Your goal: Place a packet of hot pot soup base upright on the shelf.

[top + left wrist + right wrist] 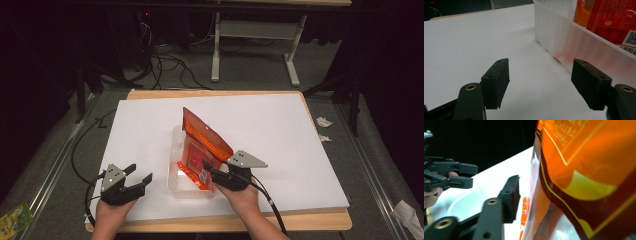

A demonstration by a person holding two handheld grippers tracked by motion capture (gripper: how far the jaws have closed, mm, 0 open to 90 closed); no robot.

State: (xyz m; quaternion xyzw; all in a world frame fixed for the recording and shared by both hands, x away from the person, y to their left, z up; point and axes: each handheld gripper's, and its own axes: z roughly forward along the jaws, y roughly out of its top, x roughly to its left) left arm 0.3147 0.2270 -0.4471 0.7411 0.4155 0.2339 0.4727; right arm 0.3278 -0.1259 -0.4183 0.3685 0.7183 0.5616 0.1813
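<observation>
1 orange packet [202,150] stands tilted in the clear tub [175,150] mid-bench, the right gripper [210,172] loosely around its edge, the left gripper [135,181] wide and empty nearby, so the unsupported packet may flop over.

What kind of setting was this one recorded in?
Probably a lab or workshop recording station, not a home: a white sheet covers a wooden table, loose cables trail over grey carpet, and a metal desk frame stands against a dark background.
</observation>
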